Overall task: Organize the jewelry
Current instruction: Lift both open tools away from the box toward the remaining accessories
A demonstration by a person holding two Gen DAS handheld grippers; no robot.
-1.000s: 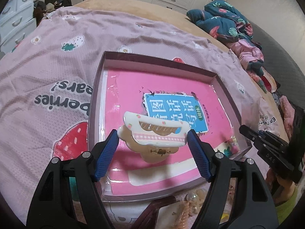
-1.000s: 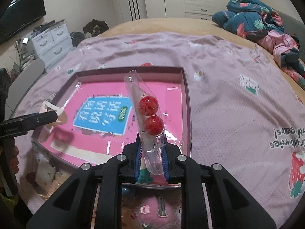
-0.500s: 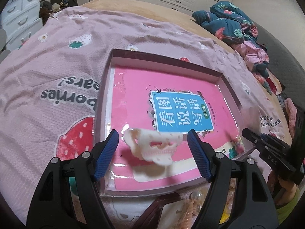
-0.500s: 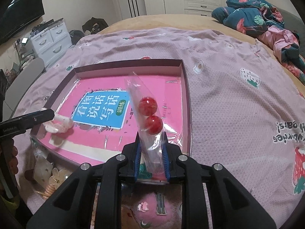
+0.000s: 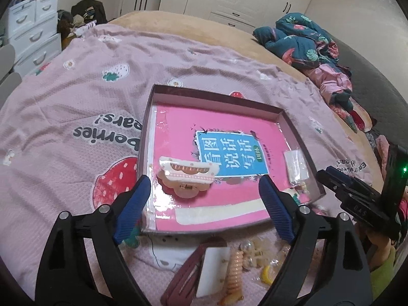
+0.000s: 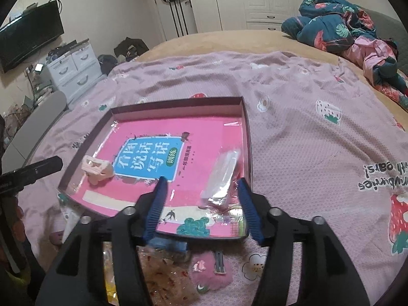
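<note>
A shallow box (image 5: pixel 216 97) (image 6: pixel 178 103) with a pink book inside lies on the pink bedspread. A cream hair claw clip (image 5: pixel 187 174) (image 6: pixel 98 169) rests in the box's near-left part, free of my left gripper (image 5: pixel 204 204), whose jaws are opening with nothing pressed between them. A clear plastic packet (image 6: pixel 224 176) (image 5: pixel 295 165) lies blurred in the box's right side, just ahead of my right gripper (image 6: pixel 201 204); its jaws are opening and no longer press on the packet.
Loose trinkets lie on the bedspread in front of the box: a dark red clip (image 5: pixel 188 270), a coiled orange hair tie (image 5: pixel 234 267), a fluffy pink clip (image 6: pixel 214 270) and a glittery bag (image 6: pixel 163 283). Bedding (image 6: pixel 339 28) is piled far right; drawers (image 6: pixel 74 68) stand left.
My left gripper let go of the claw clip, which dropped into the box, then pulled back and up. My right gripper released the packet with red beads; it fell flat in the box.
</note>
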